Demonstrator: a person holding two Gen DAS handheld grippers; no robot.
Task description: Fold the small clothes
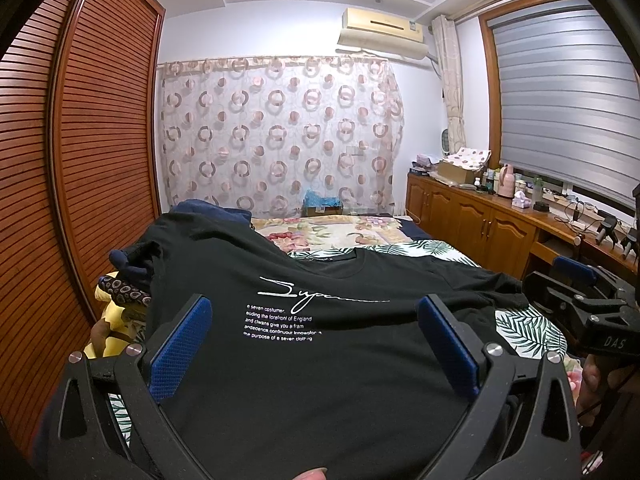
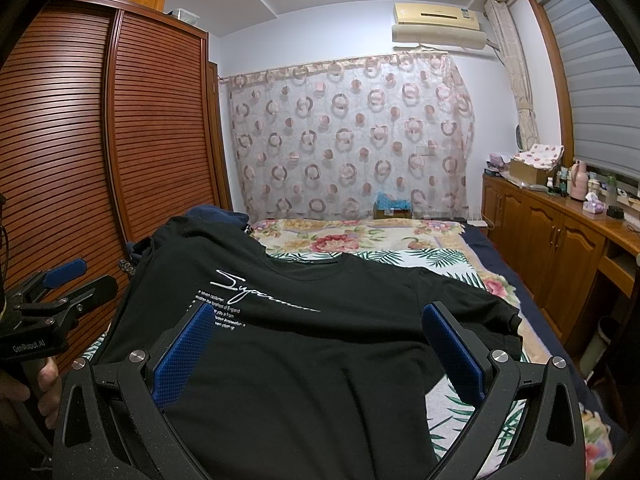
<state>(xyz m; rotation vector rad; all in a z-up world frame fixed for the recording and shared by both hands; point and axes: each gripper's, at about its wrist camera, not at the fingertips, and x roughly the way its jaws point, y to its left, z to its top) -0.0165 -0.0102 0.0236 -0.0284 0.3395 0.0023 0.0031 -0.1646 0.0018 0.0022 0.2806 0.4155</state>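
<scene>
**Black T-shirt spread on bed, both grippers open above it**

Bed with floral and palm-leaf printed cover [image 2: 360,240] fills the middle and lower part of both views; navy sheet edge shows along its right side in the right wrist view.

Tall louvred reddish-brown wooden wardrobe [image 1: 80,140] takes the left third of the frame; sheer curtain with pink ring pattern [image 1: 280,132] hangs across the far wall at centre; grey slatted window blind [image 1: 560,92] sits upper right; low wooden cabinet with panelled doors [image 2: 552,240] runs along the right edge, small bottles and boxes on top, too small to identify.

Black short-sleeved T-shirt with white script and small printed lines [image 1: 320,340] lies front-up on the bed, collar toward the far end, hem toward the cameras; it covers the lower centre of both views; its left shoulder is raised over a heap of dark and patterned clothes [image 1: 128,288] at mid left.

Left gripper [image 1: 316,344]: black frame, blue textured pads, jaws spread wide apart over the shirt's chest print; nothing between them; contact with the cloth cannot be judged.

Right gripper [image 2: 320,348]: same build, jaws likewise wide apart over the shirt's lower right part; holding nothing.

Cream wall-mounted air conditioner [image 2: 438,24] at upper right of centre.
</scene>
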